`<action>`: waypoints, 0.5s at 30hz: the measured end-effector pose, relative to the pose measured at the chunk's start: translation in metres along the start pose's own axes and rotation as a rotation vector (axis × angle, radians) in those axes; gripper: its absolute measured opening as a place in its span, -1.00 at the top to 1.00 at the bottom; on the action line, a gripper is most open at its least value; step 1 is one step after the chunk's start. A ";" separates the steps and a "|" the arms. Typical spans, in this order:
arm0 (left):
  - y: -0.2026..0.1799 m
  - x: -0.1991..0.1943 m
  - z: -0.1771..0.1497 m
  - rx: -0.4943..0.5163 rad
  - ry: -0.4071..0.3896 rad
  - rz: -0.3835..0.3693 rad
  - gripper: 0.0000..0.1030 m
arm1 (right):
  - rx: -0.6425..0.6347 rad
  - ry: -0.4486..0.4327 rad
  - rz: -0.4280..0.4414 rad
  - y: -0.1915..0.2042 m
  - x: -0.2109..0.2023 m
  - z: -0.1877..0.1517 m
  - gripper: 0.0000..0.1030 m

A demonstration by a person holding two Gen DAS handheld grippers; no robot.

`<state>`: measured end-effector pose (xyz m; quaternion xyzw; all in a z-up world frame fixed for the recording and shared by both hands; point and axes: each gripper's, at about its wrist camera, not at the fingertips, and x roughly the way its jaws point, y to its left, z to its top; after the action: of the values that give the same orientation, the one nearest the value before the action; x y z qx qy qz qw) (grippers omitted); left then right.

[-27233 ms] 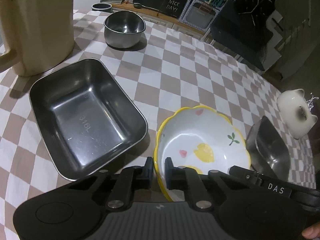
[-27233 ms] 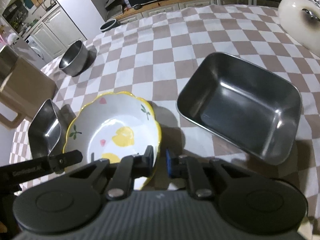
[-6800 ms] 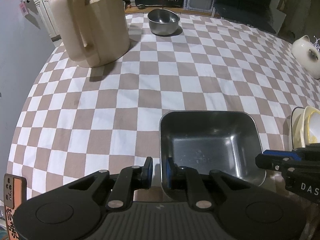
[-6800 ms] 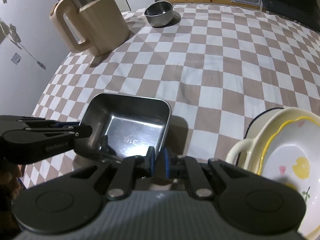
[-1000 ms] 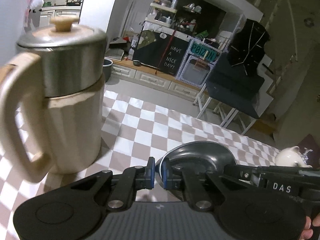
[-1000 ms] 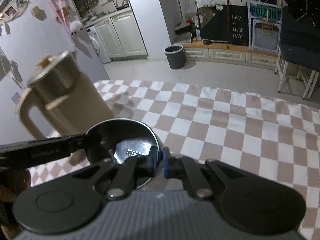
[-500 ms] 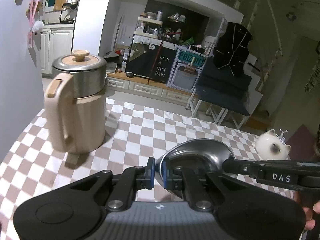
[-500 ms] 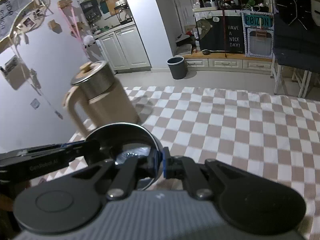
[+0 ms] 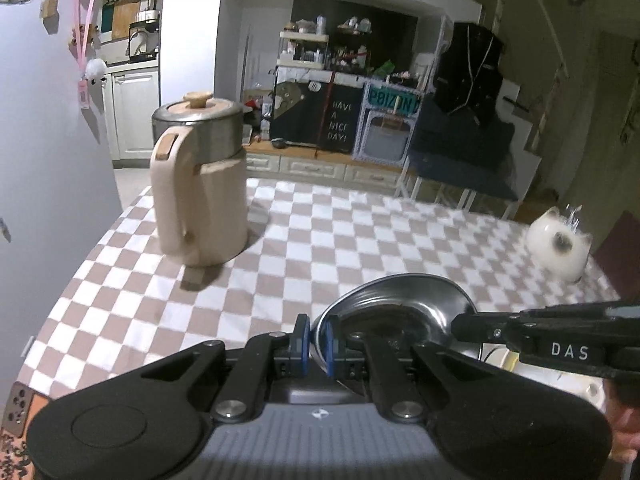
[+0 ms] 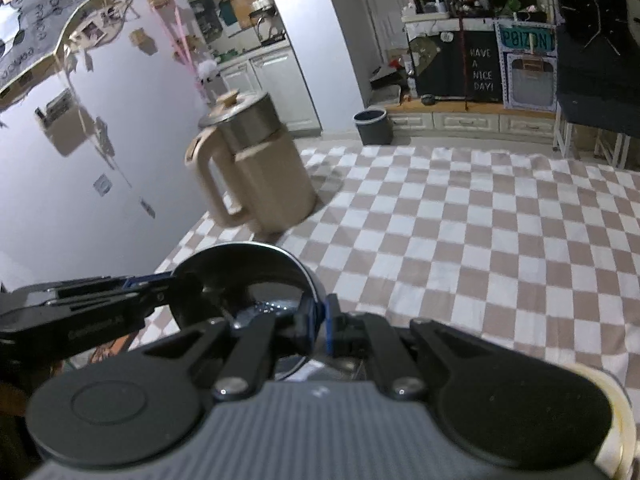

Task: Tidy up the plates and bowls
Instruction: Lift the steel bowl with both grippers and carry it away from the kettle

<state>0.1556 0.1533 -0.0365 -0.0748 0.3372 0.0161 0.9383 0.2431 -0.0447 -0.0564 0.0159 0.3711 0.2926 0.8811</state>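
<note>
Left gripper (image 9: 314, 340) and right gripper (image 10: 318, 326) each clamp opposite rim edges of the round steel bowl (image 9: 396, 296), held above the checkered tablecloth (image 9: 320, 232). Bowl sits nearer than the beige kettle (image 9: 200, 184), to its right; cat figurine (image 9: 558, 244) far right of kettle.

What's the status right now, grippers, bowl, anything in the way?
Left gripper and right gripper both shut on the steel bowl's rim, opposite sides. Bowl carried above the checkered table. Beige jug stands clear, far left.
</note>
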 end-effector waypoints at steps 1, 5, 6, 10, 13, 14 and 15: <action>-0.001 0.001 -0.002 0.013 0.008 0.014 0.84 | -0.007 0.012 -0.001 0.002 0.003 -0.002 0.87; 0.002 0.010 -0.006 0.032 0.048 0.043 0.84 | -0.037 0.030 -0.007 0.012 0.010 -0.004 0.87; 0.004 0.012 -0.007 0.032 0.061 0.046 0.84 | -0.040 0.036 -0.006 0.014 0.012 -0.005 0.87; 0.007 0.020 -0.012 0.036 0.102 0.042 0.84 | -0.052 0.078 -0.012 0.016 0.023 -0.007 0.88; 0.007 0.027 -0.015 0.035 0.140 0.023 0.84 | -0.062 0.120 -0.030 0.014 0.033 -0.011 0.88; 0.006 0.030 -0.017 0.040 0.155 0.020 0.84 | -0.064 0.133 -0.040 0.015 0.037 -0.011 0.88; 0.005 0.033 -0.018 0.050 0.173 0.021 0.84 | -0.066 0.149 -0.050 0.014 0.041 -0.012 0.88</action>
<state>0.1695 0.1550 -0.0724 -0.0492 0.4180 0.0109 0.9071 0.2508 -0.0133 -0.0879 -0.0443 0.4261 0.2832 0.8581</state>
